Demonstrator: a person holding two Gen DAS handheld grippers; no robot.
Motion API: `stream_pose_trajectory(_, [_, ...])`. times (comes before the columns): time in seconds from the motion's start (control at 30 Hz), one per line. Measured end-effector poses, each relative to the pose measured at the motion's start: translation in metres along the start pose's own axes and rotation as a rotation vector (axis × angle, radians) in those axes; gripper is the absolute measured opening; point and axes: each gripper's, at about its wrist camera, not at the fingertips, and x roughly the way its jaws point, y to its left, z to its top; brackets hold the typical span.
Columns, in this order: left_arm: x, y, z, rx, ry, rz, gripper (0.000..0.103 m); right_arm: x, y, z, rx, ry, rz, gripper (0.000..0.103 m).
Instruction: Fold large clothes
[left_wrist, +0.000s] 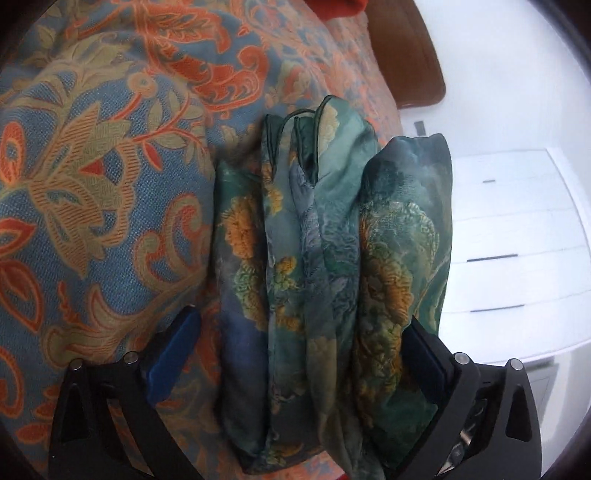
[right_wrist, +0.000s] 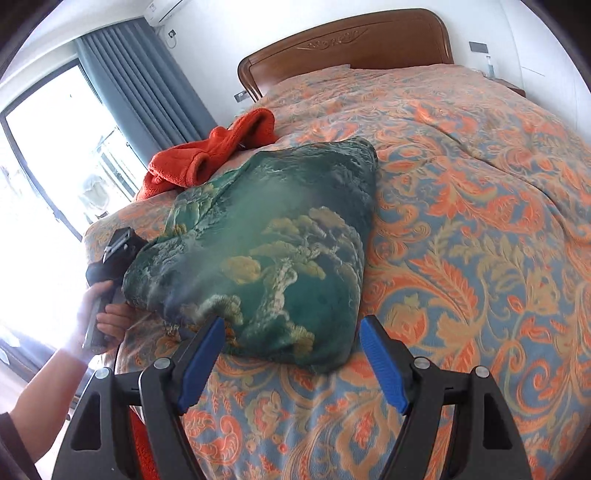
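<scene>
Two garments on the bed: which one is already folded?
The green printed silky garment, a compact bundle just ahead of the right gripper; the orange fleece garment lies crumpled behind it.

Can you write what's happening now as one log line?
left gripper: open around folded green cloth | right gripper: open, empty | cloth on bedspread | orange garment behind

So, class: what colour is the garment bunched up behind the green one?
Orange-red garment; right wrist view shows it best.

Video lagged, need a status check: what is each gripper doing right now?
Left gripper: open, fingers on either side of the folded green garment.
Right gripper: open, holding nothing, just short of the garment.
</scene>
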Motion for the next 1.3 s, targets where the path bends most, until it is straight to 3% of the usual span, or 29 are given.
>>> stream_pose_trajectory(0.2, [0.025,-0.021,0.008,0.083,0.047,0.113,0.103,0.021,-0.021,0.028,0.044,0.043,0.017,0.077])
stream_pose_trajectory(0.47, [0.05,-0.039,0.024,0.122,0.062,0.171,0.103,0.109,-0.086,0.076,0.267,0.22,0.248,0.079])
stream_pose_trajectory(0.53, [0.056,-0.044,0.025,0.121,0.061,0.18,0.101,0.13,-0.087,0.08,0.289,0.246,0.318,0.096])
stream_pose_trajectory(0.6, [0.064,-0.051,0.02,0.109,0.068,0.183,0.092,0.146,-0.081,0.083,0.285,0.256,0.325,0.1])
stream_pose_trajectory(0.67, [0.062,-0.07,0.013,0.138,0.047,0.231,0.068,0.161,-0.071,0.085,0.275,0.274,0.297,0.099])
stream_pose_trajectory(0.7, [0.06,-0.084,0.01,0.175,0.027,0.28,0.064,0.162,-0.06,0.087,0.234,0.268,0.252,0.092])
stream_pose_trajectory(0.73, [0.058,-0.09,0.009,0.192,0.016,0.302,0.057,0.16,-0.049,0.089,0.185,0.259,0.216,0.08])
stream_pose_trajectory(0.83, [0.051,-0.12,-0.007,0.269,-0.039,0.353,0.047,0.136,-0.008,0.092,-0.035,0.204,0.059,0.062])
stream_pose_trajectory(0.93, [0.043,-0.144,-0.021,0.316,-0.083,0.35,0.045,0.107,0.024,0.086,-0.189,0.121,-0.025,0.057])
stream_pose_trajectory(1.07, [0.032,-0.18,-0.031,0.373,-0.156,0.312,0.045,0.063,0.04,0.086,-0.259,-0.013,-0.066,0.057])
stream_pose_trajectory(1.17, [0.029,-0.215,-0.023,0.444,-0.212,0.304,0.045,0.032,0.043,0.096,-0.291,-0.103,-0.079,0.057])
stream_pose_trajectory(1.3, [0.044,-0.26,0.011,0.508,-0.24,0.297,0.045,0.01,0.035,0.134,-0.289,-0.193,-0.091,0.057])
